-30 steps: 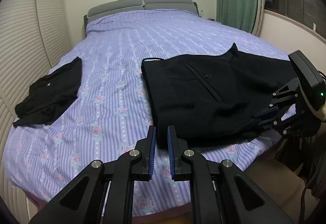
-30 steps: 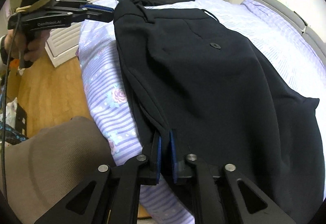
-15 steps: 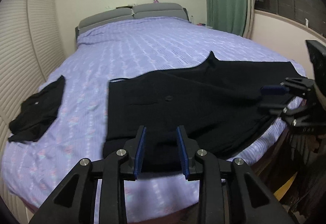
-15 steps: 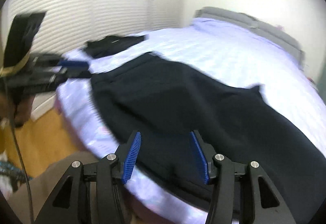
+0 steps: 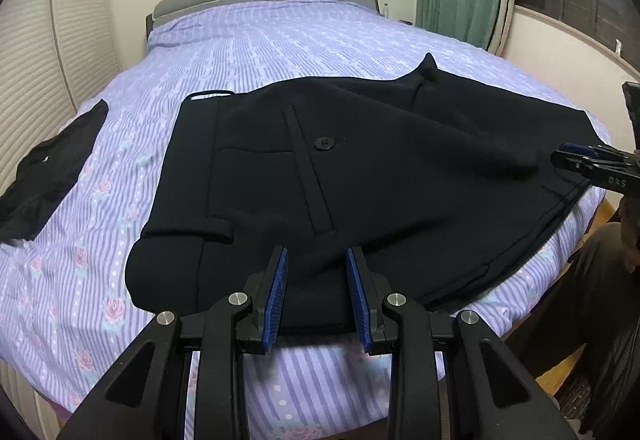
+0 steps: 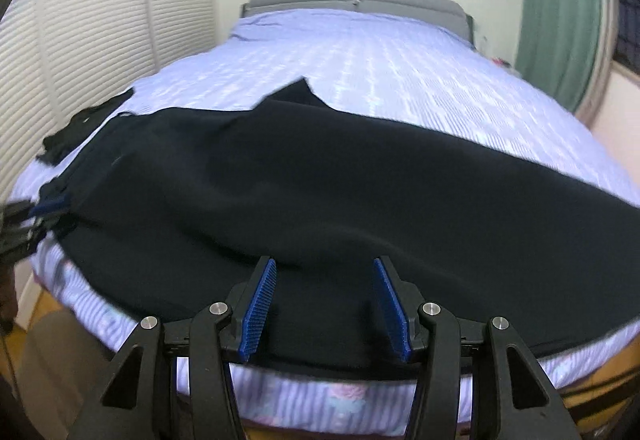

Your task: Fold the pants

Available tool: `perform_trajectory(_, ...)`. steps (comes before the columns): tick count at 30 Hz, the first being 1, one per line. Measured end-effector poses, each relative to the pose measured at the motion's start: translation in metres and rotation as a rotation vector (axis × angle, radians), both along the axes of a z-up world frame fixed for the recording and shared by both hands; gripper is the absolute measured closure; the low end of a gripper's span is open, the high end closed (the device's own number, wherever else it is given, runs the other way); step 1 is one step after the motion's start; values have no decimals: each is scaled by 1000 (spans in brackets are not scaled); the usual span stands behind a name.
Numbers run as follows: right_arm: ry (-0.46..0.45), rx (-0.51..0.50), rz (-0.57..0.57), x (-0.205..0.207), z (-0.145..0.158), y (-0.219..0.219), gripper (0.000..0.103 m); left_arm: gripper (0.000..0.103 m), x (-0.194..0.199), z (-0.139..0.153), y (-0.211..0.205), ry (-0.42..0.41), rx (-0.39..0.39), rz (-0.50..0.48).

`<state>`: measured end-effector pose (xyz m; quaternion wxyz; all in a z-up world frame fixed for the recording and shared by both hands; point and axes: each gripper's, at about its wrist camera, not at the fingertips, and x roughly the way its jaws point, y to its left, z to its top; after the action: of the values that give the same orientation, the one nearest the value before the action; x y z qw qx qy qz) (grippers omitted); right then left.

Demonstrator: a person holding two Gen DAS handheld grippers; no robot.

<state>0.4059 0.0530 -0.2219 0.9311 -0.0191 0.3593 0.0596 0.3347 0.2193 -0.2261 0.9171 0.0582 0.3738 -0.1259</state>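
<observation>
Pants: black pants (image 5: 360,175) lie flat along the near edge of the bed (image 5: 280,51), already doubled leg over leg, the waistband toward the near left corner and the legs running toward the near right corner.
Details: a buttoned back pocket (image 5: 324,142) faces up; a belt loop (image 5: 216,226) sits by the waistband.
Left gripper: the left gripper (image 5: 316,296) hovers at the near edge by the waist end, its jaws apart, with cloth seen behind the gap but nothing pinched.
Right gripper: the right gripper (image 6: 326,304) hovers over the leg part at the near edge, its jaws standing wider apart, the blue pads (image 6: 260,306) clear of the fabric.
Other cloth: a second dark garment (image 5: 48,171) lies at the left edge of the bed, well apart from the pants.
Step in hand: judging by the empty jaws and the flat cloth, this looks like the pause between folds, with the lengthwise fold laid and both claws free.
Next move: it likely calls for a fresh grip on the hem end near the right corner, both layers caught together, then a carry over toward the waistband.
Risk: the hem edges look slightly staggered, so a shallow pinch may take only the top layer.
</observation>
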Motion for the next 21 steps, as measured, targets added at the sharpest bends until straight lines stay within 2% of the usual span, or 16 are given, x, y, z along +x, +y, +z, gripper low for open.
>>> perform_trajectory(7, 7, 34, -22, -1, -3, 7, 51, 72, -5, 12, 8, -12, -56, 51)
perform_trajectory(9, 1, 29, -20, -2, 0, 12, 51, 63, -10, 19, 17, -21, -85, 90)
perform_trajectory(10, -8, 19, -20, -3, 4, 16, 47, 55, -11, 22, 20, -22, -90, 113)
perform_trajectory(11, -18, 14, -20, -2, 7, 17, 38, 55, -14, 27, 23, -18, -90, 146)
perform_trajectory(13, -39, 13, 2, -1, 16, 22, 28, 54, -21, 39, 31, -8, -102, 230)
perform_trajectory(15, -46, 17, 82, 8, 30, 31, 27, 49, -25, 47, 38, 31, -133, 326)
perform_trajectory(18, -25, 55, 266, 37, 55, 47, 25, 48, -31, 53, 45, 71, -190, 435)
perform_trajectory(21, 0, 63, 430, 76, 81, 68, 25, 46, -36, 56, 43, 47, -189, 545)
